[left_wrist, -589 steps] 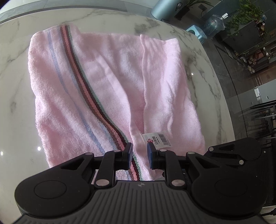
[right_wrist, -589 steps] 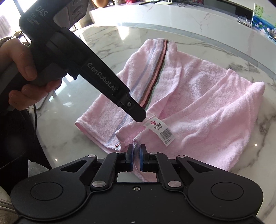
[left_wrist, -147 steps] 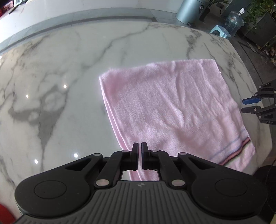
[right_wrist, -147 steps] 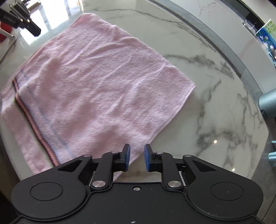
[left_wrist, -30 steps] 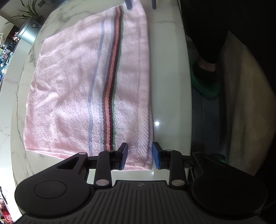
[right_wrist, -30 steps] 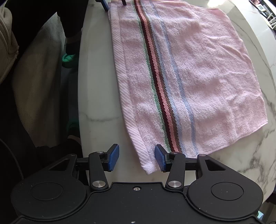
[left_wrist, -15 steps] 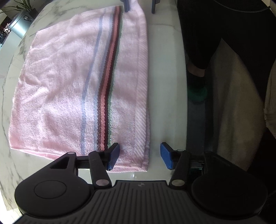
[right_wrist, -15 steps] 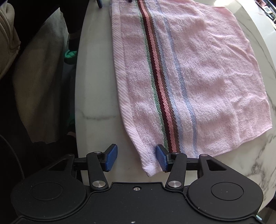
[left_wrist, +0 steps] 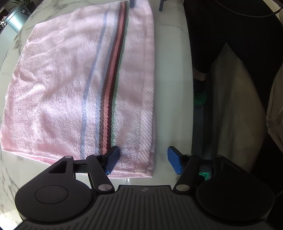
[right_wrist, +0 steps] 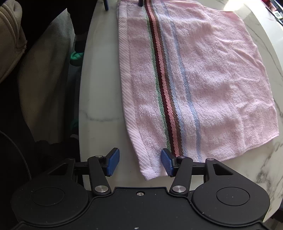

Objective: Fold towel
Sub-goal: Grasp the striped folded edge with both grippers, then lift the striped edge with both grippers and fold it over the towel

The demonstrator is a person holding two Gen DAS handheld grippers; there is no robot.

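Observation:
A pink towel (left_wrist: 70, 85) with blue, red and green stripes lies flat on the white marble table (left_wrist: 173, 74), its ribbed hem along the table's near edge. My left gripper (left_wrist: 143, 159) stands wide open over one hem corner, blue pads on either side of it. At the opposite end of the same hem, the right gripper (right_wrist: 139, 161) is open too, straddling the other corner of the towel (right_wrist: 203, 85). Each view shows the other gripper's fingertips (left_wrist: 131, 3) at the top edge, over the far end of the hem.
The table edge (right_wrist: 83, 99) runs close beside the hem. Past it stand a person's dark legs (left_wrist: 208, 40) and green shoes (right_wrist: 77, 57), with a beige seat (left_wrist: 237, 106) alongside. A grey bin (left_wrist: 17, 16) sits beyond the table.
Both grippers have opened wider over the last second and settled over the two hem corners. The towel has not moved.

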